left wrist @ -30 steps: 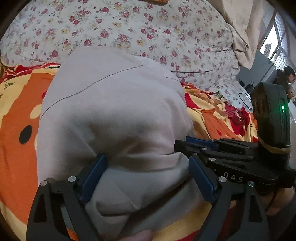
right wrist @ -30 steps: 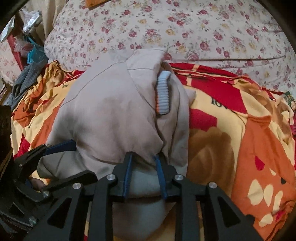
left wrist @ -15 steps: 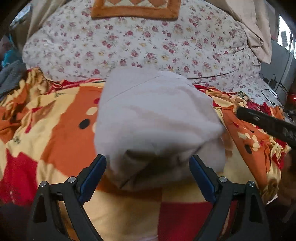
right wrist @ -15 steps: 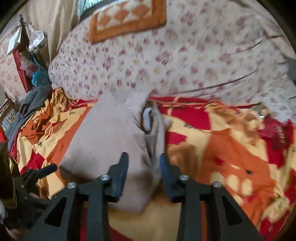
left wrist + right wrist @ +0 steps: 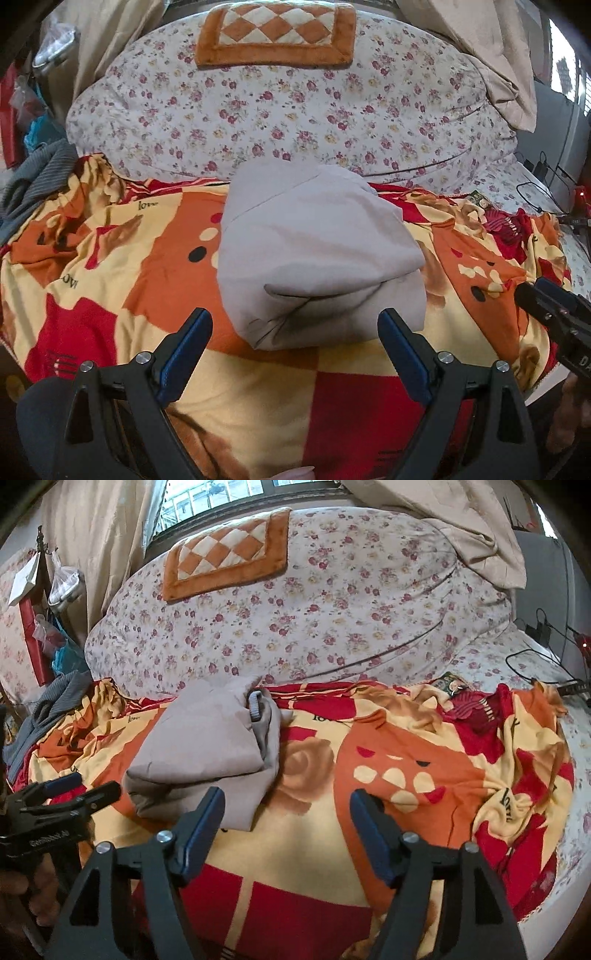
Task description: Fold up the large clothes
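1. The folded pale grey fabric garment (image 5: 314,258) is laid on the orange-and-red patterned blanket (image 5: 258,387).
2. The left gripper (image 5: 295,332) and right gripper (image 5: 288,808) are held wide open, empty.
3. Loose edges should be smoothed flat.

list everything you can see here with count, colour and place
folded garment: 1, pale grey-beige, centre of blanket
blanket: 1, red, orange and yellow, covering the bed
floral duvet: 1, white with red flowers, bunched behind garment
checkered cushion: 1, orange and cream, atop duvet
grey striped cloth: 1, left bed edge
cables: black, far right
left gripper: open, empty, near the garment
right gripper: open, empty, right of garment
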A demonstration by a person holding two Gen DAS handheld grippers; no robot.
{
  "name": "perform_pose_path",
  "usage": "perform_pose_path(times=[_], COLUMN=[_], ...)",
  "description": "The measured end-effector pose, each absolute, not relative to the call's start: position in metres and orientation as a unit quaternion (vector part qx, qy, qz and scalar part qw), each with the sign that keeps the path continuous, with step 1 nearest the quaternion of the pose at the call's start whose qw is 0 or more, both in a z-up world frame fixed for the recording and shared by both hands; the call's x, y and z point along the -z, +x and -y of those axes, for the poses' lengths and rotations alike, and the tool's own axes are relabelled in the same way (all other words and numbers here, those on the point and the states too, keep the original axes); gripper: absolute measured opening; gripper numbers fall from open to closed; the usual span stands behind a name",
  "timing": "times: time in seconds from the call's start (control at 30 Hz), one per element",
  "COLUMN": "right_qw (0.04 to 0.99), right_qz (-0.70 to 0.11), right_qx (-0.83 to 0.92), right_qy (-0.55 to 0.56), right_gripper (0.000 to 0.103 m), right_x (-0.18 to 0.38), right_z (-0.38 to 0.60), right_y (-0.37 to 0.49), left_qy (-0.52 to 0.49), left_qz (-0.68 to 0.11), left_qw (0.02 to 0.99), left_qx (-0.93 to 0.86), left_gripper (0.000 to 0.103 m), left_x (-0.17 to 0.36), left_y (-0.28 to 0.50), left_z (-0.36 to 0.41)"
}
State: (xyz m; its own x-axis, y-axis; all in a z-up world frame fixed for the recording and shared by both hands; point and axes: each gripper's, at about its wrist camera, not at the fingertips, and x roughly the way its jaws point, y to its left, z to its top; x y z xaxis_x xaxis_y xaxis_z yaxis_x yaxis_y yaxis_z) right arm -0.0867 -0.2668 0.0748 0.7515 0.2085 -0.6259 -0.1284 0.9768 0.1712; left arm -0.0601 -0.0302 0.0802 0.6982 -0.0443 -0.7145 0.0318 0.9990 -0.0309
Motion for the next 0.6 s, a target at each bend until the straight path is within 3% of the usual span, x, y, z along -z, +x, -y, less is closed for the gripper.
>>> perform_pose_path(times=[0.33,0.6], right_qw=[0.936,0.947], right_qz=[-0.331,-0.292], right_qx=[-0.089,-0.128], right_qy=[0.077,0.031], right_gripper=[0.074,0.073], right_x=[-0.063,-0.112], right_z=[0.262,0.212], right_y=[-0.067,0.028], left_qy=[-0.065,-0.071], left_qz=[-0.416,-0.426], left_qw=[0.907,0.901], left_qx=[0.001,-0.046], left_gripper=[0.089,0.089], left_x=[-0.087,-0.104], left_y=[-0.036,0.089], left_z=[-0.018,-0.061])
